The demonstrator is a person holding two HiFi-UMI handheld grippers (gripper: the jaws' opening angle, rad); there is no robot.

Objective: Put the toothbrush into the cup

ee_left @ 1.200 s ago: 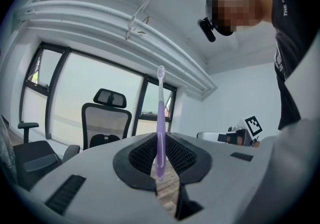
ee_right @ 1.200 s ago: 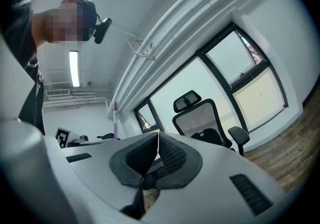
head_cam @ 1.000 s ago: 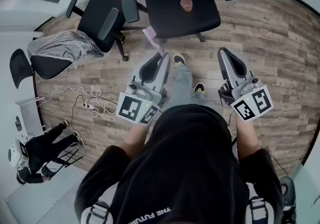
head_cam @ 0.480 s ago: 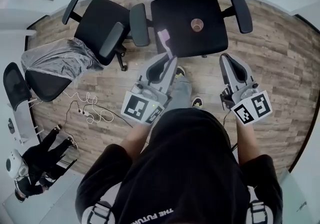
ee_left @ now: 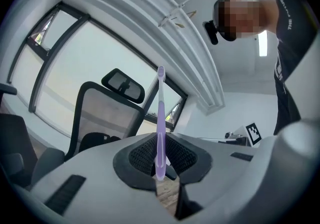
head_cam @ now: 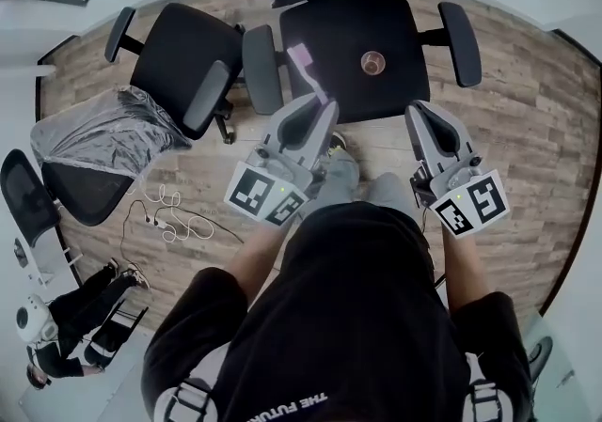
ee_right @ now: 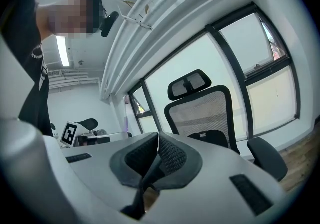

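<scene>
A light purple toothbrush (head_cam: 308,74) sticks up and forward out of my left gripper (head_cam: 323,110), which is shut on its handle; in the left gripper view the toothbrush (ee_left: 160,123) rises straight from the closed jaws. A small brownish cup (head_cam: 372,62) stands upright on the seat of the black office chair (head_cam: 329,54) straight ahead, to the right of the brush head. My right gripper (head_cam: 420,116) hangs near the chair's front edge, below and right of the cup, its jaws pressed together with nothing between them.
A second black office chair (head_cam: 188,63) stands to the left, and a third chair covered by a grey plastic sheet (head_cam: 103,133) stands further left. White cables (head_cam: 174,213) lie on the wood floor. Another person (head_cam: 75,317) is at the lower left.
The chair with the cup has come closer in view as I stepped toward it. Both grippers have moved up to its front edge, the toothbrush still held in the left one.
</scene>
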